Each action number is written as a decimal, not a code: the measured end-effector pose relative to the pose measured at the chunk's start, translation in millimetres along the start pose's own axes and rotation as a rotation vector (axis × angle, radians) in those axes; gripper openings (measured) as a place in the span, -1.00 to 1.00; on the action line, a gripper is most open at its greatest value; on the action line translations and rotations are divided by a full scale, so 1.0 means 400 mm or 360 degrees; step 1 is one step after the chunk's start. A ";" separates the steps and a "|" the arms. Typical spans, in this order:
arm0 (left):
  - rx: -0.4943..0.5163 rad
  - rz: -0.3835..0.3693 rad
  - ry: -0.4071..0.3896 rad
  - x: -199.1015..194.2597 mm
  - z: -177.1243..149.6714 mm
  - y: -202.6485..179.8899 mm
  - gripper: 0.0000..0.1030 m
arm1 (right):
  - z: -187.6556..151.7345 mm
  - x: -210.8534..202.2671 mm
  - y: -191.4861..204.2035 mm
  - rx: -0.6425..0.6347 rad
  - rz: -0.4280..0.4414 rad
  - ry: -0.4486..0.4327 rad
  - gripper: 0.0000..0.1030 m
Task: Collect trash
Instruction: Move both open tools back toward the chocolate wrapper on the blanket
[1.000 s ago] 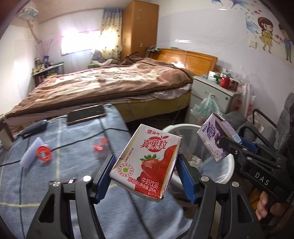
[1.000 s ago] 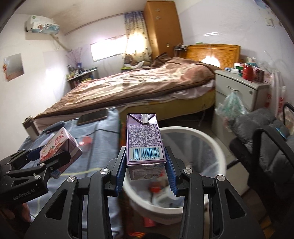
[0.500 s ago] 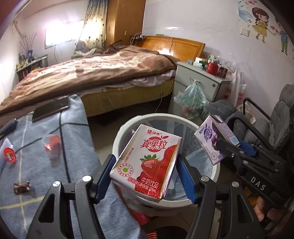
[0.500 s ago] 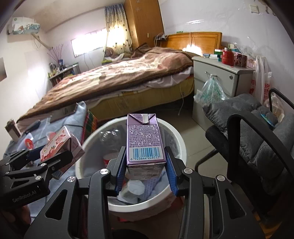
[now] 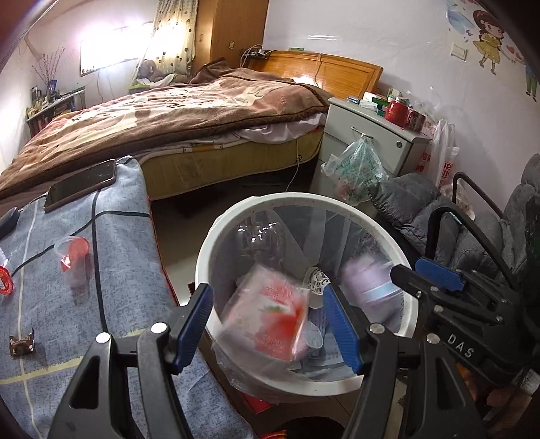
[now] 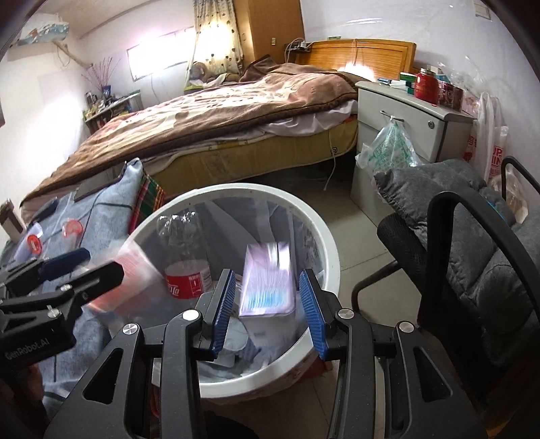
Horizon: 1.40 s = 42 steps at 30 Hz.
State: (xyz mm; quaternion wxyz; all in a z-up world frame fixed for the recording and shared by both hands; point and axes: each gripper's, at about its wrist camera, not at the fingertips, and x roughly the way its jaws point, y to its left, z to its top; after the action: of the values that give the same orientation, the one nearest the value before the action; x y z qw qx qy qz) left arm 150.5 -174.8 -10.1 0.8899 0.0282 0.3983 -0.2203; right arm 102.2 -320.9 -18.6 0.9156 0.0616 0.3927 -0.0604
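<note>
Nearest, the left gripper (image 5: 270, 320) hung over the white trash bin (image 5: 216, 243) with its blue-padded jaws spread and nothing pinched between them. A strawberry milk carton (image 5: 270, 320), blurred by motion, sat in the gap between the pads without touching either, above the bin's plastic liner. Beside it, the right gripper (image 6: 266, 307) was likewise over the bin, jaws apart, and a blurred purple milk carton (image 6: 268, 283) hung loose between its pads, clear of both. Inside the bin lay a clear cola bottle (image 6: 187, 256) with a red label, along with crumpled paper and wrappers.

Left of the bin stood a table under a grey-blue cloth (image 5: 125, 270), carrying a wrapped candy (image 5: 22, 344), a small plastic cup with a red lid (image 5: 72, 260) and, farther back, a dark phone (image 5: 81, 184). To the right stood a grey padded chair (image 6: 472, 243). Beyond were a bed with a brown blanket (image 5: 162, 111), a nightstand (image 5: 368, 131) with a plastic bag (image 5: 357, 169) hanging from its handle, and a wooden wardrobe (image 5: 233, 30).
</note>
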 end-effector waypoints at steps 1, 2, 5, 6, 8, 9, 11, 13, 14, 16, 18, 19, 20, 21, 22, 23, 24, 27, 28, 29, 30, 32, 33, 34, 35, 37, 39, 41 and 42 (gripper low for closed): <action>0.0002 0.0009 -0.0007 -0.002 0.000 0.001 0.45 | 0.000 0.003 0.002 -0.0009 -0.0016 0.0001 -0.05; -0.0002 0.0013 -0.0011 -0.005 0.000 0.003 0.46 | 0.000 0.003 0.003 -0.0014 -0.0026 0.0002 0.07; -0.0024 0.0006 -0.0019 -0.012 -0.001 0.014 0.46 | -0.004 -0.003 0.000 0.0008 -0.0019 -0.0005 0.10; -0.0020 0.0017 -0.0027 -0.016 -0.002 0.016 0.46 | -0.004 -0.003 0.002 0.0014 -0.0018 -0.0004 0.10; -0.0014 0.0024 -0.0036 -0.024 -0.003 0.021 0.46 | -0.007 -0.010 0.003 0.0021 -0.0024 -0.0012 0.10; -0.0020 0.0020 -0.0039 -0.028 -0.003 0.025 0.46 | -0.005 -0.010 0.004 0.0027 -0.0025 -0.0021 0.10; -0.0030 0.0018 -0.0052 -0.040 -0.007 0.033 0.46 | -0.004 -0.018 0.008 0.0042 -0.0002 -0.0033 0.10; -0.0030 0.0039 -0.0071 -0.052 -0.010 0.041 0.46 | -0.003 -0.022 0.015 0.0051 0.0010 -0.0048 0.10; -0.0037 0.0041 -0.0078 -0.059 -0.012 0.047 0.46 | -0.003 -0.026 0.019 0.0050 0.0012 -0.0058 0.10; -0.0054 0.0040 -0.0091 -0.071 -0.015 0.059 0.46 | -0.002 -0.033 0.028 0.0045 0.0018 -0.0074 0.10; -0.0066 0.0053 -0.0110 -0.088 -0.020 0.070 0.46 | -0.001 -0.040 0.037 0.0044 0.0027 -0.0086 0.10; -0.0066 0.0059 -0.0124 -0.098 -0.023 0.076 0.46 | -0.002 -0.043 0.042 0.0042 0.0031 -0.0092 0.10; -0.0071 0.0065 -0.0132 -0.106 -0.027 0.083 0.46 | -0.001 -0.047 0.047 0.0042 0.0036 -0.0100 0.10; -0.0078 0.0066 -0.0137 -0.112 -0.030 0.090 0.46 | 0.000 -0.052 0.053 0.0042 0.0047 -0.0108 0.10; -0.0089 0.0063 -0.0141 -0.120 -0.034 0.100 0.46 | 0.000 -0.055 0.059 0.0040 0.0058 -0.0113 0.10; -0.0097 0.0071 -0.0146 -0.127 -0.038 0.108 0.46 | 0.000 -0.058 0.066 0.0037 0.0067 -0.0120 0.10; -0.0098 0.0086 -0.0153 -0.133 -0.041 0.114 0.46 | 0.000 -0.060 0.072 0.0034 0.0071 -0.0124 0.10; -0.0104 0.0114 -0.0177 -0.155 -0.052 0.139 0.46 | 0.000 -0.066 0.096 0.0016 0.0091 -0.0139 0.10; -0.0113 0.0113 -0.0183 -0.163 -0.055 0.149 0.46 | 0.000 -0.069 0.104 0.0011 0.0099 -0.0145 0.10; -0.0123 0.0128 -0.0192 -0.173 -0.058 0.162 0.46 | 0.001 -0.070 0.116 0.0000 0.0112 -0.0151 0.10; -0.0127 0.0143 -0.0201 -0.181 -0.061 0.172 0.46 | 0.001 -0.073 0.125 -0.0007 0.0120 -0.0154 0.10; -0.0139 0.0164 -0.0211 -0.196 -0.067 0.193 0.46 | 0.002 -0.075 0.147 -0.0026 0.0141 -0.0162 0.10; -0.0147 0.0175 -0.0222 -0.205 -0.071 0.205 0.46 | 0.003 -0.076 0.158 -0.0035 0.0150 -0.0165 0.10; -0.0153 0.0183 -0.0227 -0.212 -0.074 0.215 0.46 | 0.003 -0.078 0.169 -0.0044 0.0161 -0.0170 0.10; -0.0162 0.0197 -0.0232 -0.220 -0.077 0.228 0.46 | 0.004 -0.078 0.179 -0.0052 0.0171 -0.0171 0.10; -0.0174 0.0221 -0.0242 -0.233 -0.085 0.248 0.46 | 0.001 -0.081 0.199 -0.0066 0.0185 -0.0176 0.10; -0.0194 0.0236 -0.0249 -0.246 -0.094 0.270 0.46 | 0.000 -0.084 0.220 -0.0088 0.0201 -0.0180 0.10; -0.0211 0.0253 -0.0254 -0.258 -0.103 0.292 0.46 | 0.000 -0.085 0.242 -0.0110 0.0221 -0.0184 0.10; -0.0217 0.0260 -0.0258 -0.264 -0.107 0.302 0.46 | 0.001 -0.085 0.252 -0.0121 0.0228 -0.0185 0.10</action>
State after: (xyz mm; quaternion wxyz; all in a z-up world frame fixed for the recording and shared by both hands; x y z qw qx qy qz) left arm 109.0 -17.2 21.6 0.9340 -0.0178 0.3356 -0.1210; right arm 95.3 -219.6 13.1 0.9404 0.0512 0.3357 0.0166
